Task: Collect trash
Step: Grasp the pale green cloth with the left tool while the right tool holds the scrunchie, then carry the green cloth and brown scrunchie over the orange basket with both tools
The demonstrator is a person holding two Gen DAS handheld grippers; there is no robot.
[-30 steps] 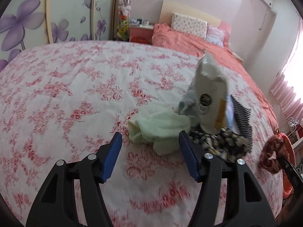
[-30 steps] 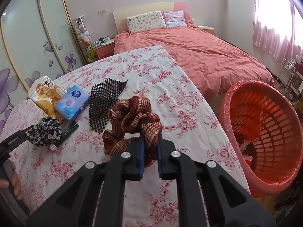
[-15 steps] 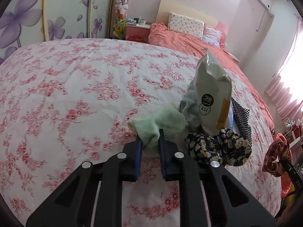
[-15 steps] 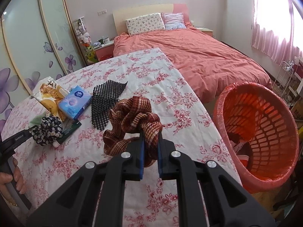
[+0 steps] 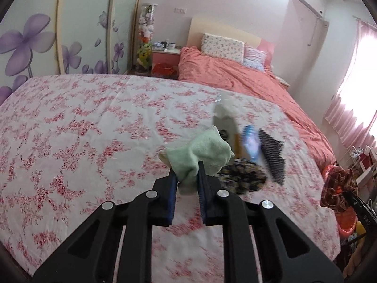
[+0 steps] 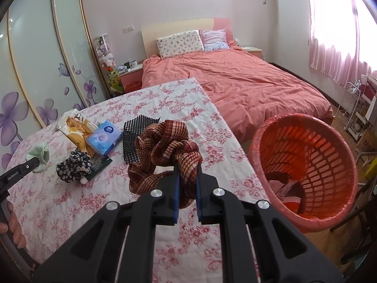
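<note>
My left gripper (image 5: 187,176) is shut on a pale green cloth (image 5: 200,153) and holds it above the flowered table (image 5: 82,129); the cloth also shows in the right wrist view (image 6: 40,155). My right gripper (image 6: 187,184) is shut on a brown striped scrunchie (image 6: 162,151), held above the table near its right edge. The red basket (image 6: 304,165), lined with a red bag, stands on the floor to the right and holds some trash. The scrunchie also shows at the right of the left wrist view (image 5: 337,188).
On the table lie a dark flowered scrunchie (image 6: 74,165), a snack bag (image 6: 75,129), a blue tissue pack (image 6: 106,136), a black mesh mat (image 6: 134,136) and a dark green packet (image 6: 100,165). A pink bed (image 6: 235,80) stands behind the table.
My left gripper closed on the green cloth and lifted it off the table. My right gripper kept its hold on the brown scrunchie and shifted slightly toward the basket.
</note>
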